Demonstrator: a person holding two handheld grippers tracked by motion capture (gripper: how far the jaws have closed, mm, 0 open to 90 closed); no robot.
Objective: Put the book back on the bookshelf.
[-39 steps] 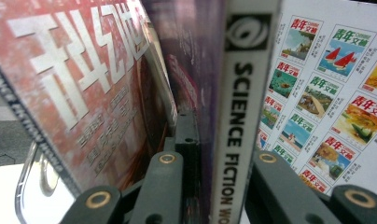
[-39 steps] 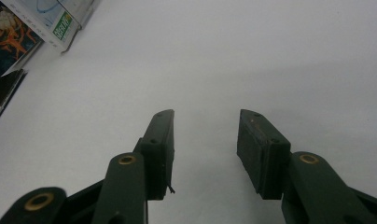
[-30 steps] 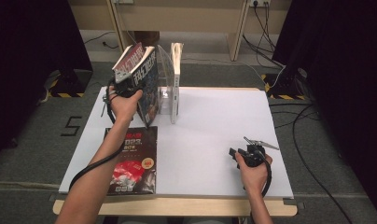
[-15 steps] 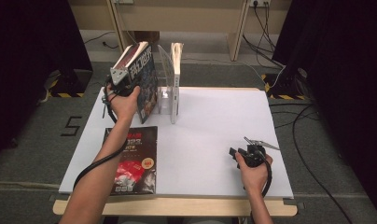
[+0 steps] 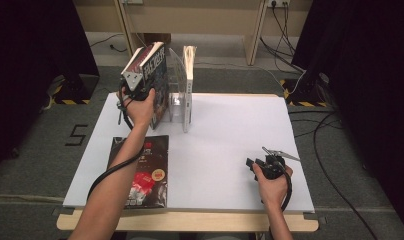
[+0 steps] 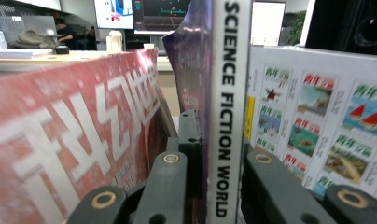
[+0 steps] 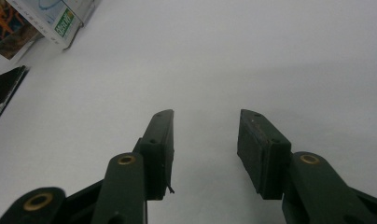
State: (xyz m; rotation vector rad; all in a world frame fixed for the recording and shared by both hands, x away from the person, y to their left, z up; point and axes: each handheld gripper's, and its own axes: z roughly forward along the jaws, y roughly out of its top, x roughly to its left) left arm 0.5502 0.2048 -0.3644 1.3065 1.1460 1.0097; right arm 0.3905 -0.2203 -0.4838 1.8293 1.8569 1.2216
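Observation:
My left gripper (image 6: 219, 154) is shut on the spine of a book lettered SCIENCE FICTION WORLD (image 6: 228, 93). In the high view that gripper (image 5: 138, 82) holds the dark-covered book (image 5: 159, 85) upright at the back left of the white table (image 5: 230, 145), against a clear book stand (image 5: 176, 95). A red-covered book (image 6: 70, 140) leans on one side of the held book and a white book with small pictures (image 6: 317, 126) stands on the other. My right gripper (image 7: 205, 126) rests open over bare table, seen in the high view at the front right (image 5: 270, 162).
A dark magazine with red print (image 5: 140, 170) lies flat at the table's front left. The white book (image 5: 189, 85) stands in the clear stand. The corner of a book (image 7: 56, 18) lies far off in the right gripper view. Cables run over the floor behind the table.
The book in my left gripper has swung from a tilt to nearly upright beside the stand. The right hand has kept still.

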